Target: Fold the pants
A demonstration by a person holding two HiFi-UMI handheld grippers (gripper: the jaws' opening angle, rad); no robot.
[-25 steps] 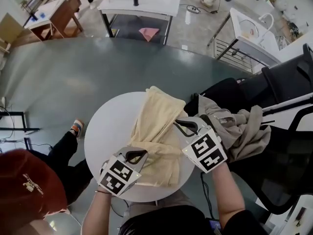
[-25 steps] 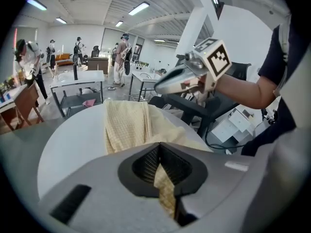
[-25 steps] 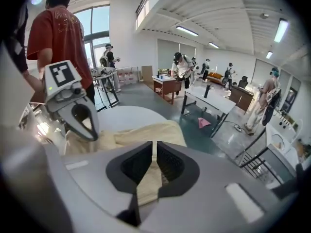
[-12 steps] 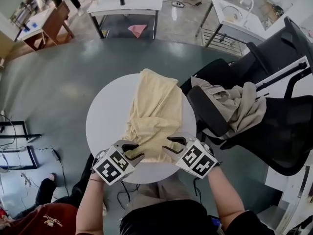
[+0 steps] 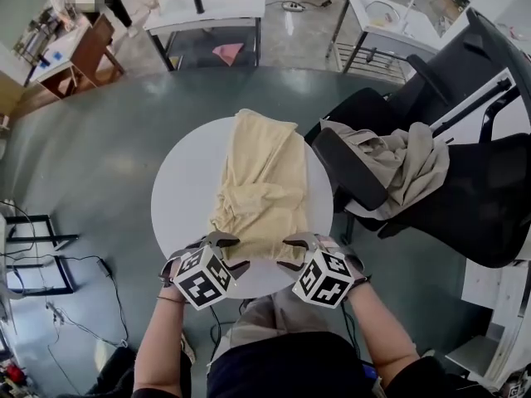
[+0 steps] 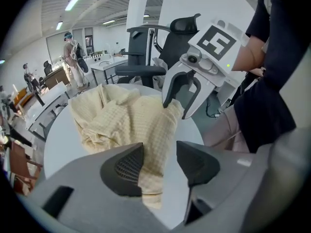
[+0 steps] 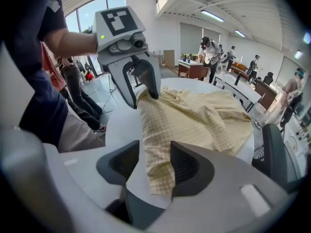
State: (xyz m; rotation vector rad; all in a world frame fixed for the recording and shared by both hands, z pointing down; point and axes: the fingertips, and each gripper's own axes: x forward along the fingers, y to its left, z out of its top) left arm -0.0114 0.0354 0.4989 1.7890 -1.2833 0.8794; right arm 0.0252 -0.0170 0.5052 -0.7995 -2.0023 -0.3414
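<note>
Here both tools hover over the near edge of the round white table point(image 5: 184, 191), side by side, each pointing steeply down. The left gripper point(image 5: 230, 252) has let go. Its jaws have just been opening and now stand apart, and the near hem of the pants point(image 5: 261, 187) lies loose on the tabletop in the gap between them. In its own view the left gripper point(image 6: 159, 161) shows the checked yellow cloth point(image 6: 124, 118) running up between the two dark pads, close to the left pad, with neither pad pinching it.

The right gripper point(image 5: 292, 253) is released too. Its jaws have also just been opening, and in its own view the right gripper point(image 7: 154, 166) frames the other corner of the hem point(image 7: 158, 164) between parted pads. Each tool sees the other at the opposite corner: the right gripper point(image 6: 176, 108) with its tips on or just above the cloth, and the left gripper point(image 7: 144, 100) likewise.

Ahead of both sets of tips the pants stretch away across the table in a long rumpled band, creased near the middle, with the far end reaching the rim opposite. Beyond the right gripper's outer side stands a black office chair point(image 5: 473, 189) just beside the table, with a grey garment point(image 5: 402, 166) heaped on its seat. Farther ahead, past the dark grey floor point(image 5: 108, 131), stand white tables point(image 5: 216, 2).
</note>
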